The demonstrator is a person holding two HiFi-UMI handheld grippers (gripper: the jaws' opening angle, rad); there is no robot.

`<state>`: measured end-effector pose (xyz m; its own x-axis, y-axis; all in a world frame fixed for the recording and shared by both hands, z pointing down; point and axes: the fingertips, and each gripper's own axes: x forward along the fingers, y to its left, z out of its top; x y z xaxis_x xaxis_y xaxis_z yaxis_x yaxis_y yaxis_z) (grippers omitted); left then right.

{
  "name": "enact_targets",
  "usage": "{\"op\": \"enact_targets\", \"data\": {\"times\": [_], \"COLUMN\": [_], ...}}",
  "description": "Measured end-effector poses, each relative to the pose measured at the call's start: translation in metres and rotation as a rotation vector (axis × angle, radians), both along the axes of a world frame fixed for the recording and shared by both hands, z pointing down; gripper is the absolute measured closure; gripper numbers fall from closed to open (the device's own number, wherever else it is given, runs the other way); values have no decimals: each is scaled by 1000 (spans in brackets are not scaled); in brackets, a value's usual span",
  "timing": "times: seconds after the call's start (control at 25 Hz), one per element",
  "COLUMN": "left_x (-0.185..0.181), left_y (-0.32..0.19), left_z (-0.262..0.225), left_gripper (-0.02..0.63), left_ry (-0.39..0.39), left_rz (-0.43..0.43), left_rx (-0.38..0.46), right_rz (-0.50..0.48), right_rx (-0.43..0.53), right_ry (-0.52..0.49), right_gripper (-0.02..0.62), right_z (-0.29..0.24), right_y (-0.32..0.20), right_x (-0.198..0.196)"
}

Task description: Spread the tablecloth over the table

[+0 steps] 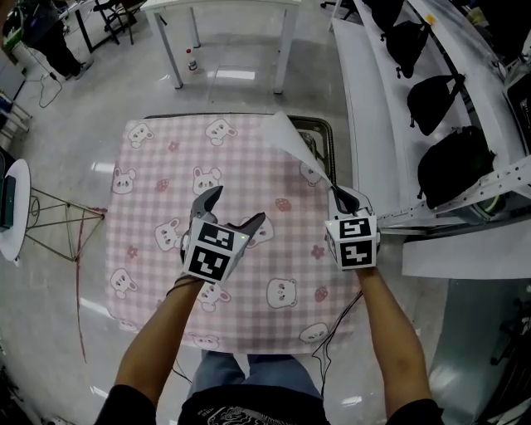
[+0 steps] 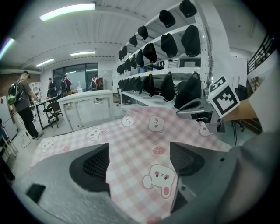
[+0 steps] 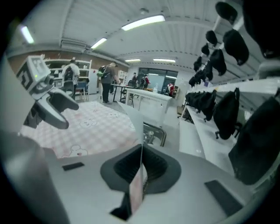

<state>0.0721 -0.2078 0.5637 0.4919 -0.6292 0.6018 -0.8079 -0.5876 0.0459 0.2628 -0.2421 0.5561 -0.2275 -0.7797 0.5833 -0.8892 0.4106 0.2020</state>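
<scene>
A pink checked tablecloth [image 1: 191, 207] with bear prints lies over the table [image 1: 322, 126], whose dark rim shows bare at the far right corner. The cloth's far right corner [image 1: 286, 133] is lifted and folded back, white underside up. My right gripper [image 1: 340, 195] is shut on the cloth's right edge; in the right gripper view a thin fold of cloth [image 3: 139, 183] stands pinched between the closed jaws of the right gripper [image 3: 141, 168]. My left gripper [image 1: 237, 206] hovers open over the cloth's middle. Its jaws stand wide apart in the left gripper view, with only flat cloth [image 2: 131, 135] below the left gripper [image 2: 140, 164].
White shelves [image 1: 390, 124] with black bags [image 1: 452, 162] run along the right side. A white table [image 1: 224, 17] stands beyond, and a wire-legged stand [image 1: 58, 220] at the left. People [image 2: 22, 105] stand far off in the room.
</scene>
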Motion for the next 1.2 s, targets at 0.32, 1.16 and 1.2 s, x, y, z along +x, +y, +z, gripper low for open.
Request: {"op": "enact_targets", "data": {"times": [0.32, 1.16, 1.2], "left_x": [28, 7, 4], "left_y": [-21, -33, -33], "left_z": [6, 23, 22], "left_gripper": [167, 167, 167], "left_ry": [1, -17, -18], "left_rz": [12, -33, -38], "left_rx": [-16, -54, -52], "right_rz": [233, 364, 363], "right_rx": [-159, -283, -284], "right_ry": [-298, -283, -285], "right_gripper": [588, 537, 526], "right_z": [40, 106, 105], "right_y": [-27, -35, -35], "right_x": [61, 96, 97]}}
